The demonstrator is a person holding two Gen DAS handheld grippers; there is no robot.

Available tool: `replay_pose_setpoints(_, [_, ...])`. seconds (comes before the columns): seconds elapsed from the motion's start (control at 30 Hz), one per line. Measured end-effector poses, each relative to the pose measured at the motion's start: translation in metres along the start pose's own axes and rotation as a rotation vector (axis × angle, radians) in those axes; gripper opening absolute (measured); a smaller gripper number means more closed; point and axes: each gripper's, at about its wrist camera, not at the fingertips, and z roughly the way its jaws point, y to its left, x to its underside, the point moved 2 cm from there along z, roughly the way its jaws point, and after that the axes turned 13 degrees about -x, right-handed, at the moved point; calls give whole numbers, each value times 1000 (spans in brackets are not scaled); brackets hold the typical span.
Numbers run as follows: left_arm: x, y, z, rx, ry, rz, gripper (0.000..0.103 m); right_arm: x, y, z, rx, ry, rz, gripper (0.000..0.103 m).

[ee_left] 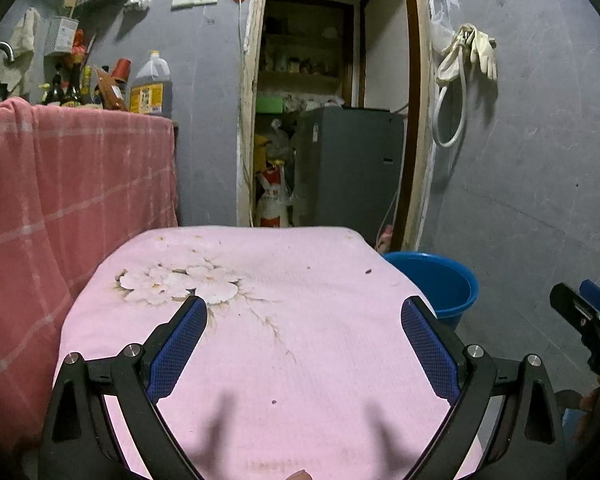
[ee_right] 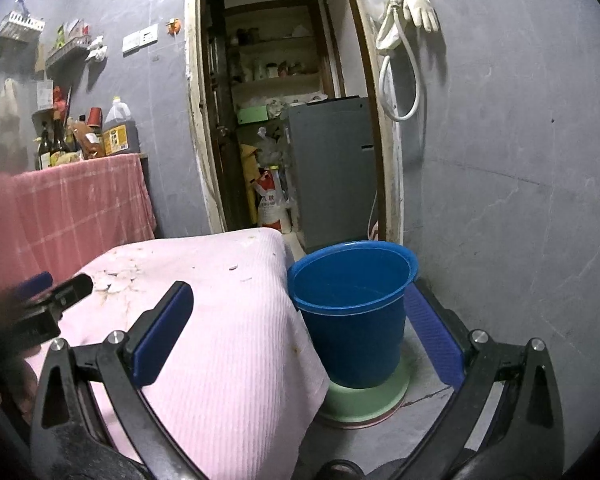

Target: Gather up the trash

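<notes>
Blue plastic formed the bucket (ee_right: 352, 316) that stood on the floor just beside the right edge of the tabletop (ee_left: 260, 340), resting on a pale green disc (ee_right: 364, 400). Nothing could be made out inside the bucket. Pink cloth (ee_right: 228, 352) with a faded flower print (ee_left: 180, 284) covered the tabletop and hung over its side next to the bucket. Only a few small dark crumbs (ee_left: 367, 271) lay on the cloth, near its far right corner; what they were was too small to tell.

The left tongs (ee_left: 304, 312) hovered over the near part of the tabletop, spread wide, with nothing between the blue pads (ee_left: 180, 348) and no contact with the cloth that could be seen. The right tongs (ee_right: 300, 312) were likewise spread wide and empty, one finger above the cloth's right edge and the other low beside the bucket, so the bucket showed between them, farther off. Each view caught the other tongs at its edge.

Behind the tabletop, a red checked cloth (ee_left: 72, 200) draped a counter that carried bottles and a large oil jug (ee_left: 152, 86). An open doorway (ee_left: 332, 92) showed a grey cabinet (ee_left: 352, 168) and shelves. Pale rubber gloves (ee_left: 482, 50) and a white hose (ee_left: 452, 112) hung on the grey wall to its right.
</notes>
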Motion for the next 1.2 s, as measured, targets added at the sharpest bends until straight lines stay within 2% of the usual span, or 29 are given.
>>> replay_pose_setpoints(0.2, [5,-2,-7,-6,-33,15,95,4,7,0,1,2,-43,103])
replay_pose_setpoints(1.2, [12,-1,-8,-25,-23,1,95,8,5,1,2,11,-34,103])
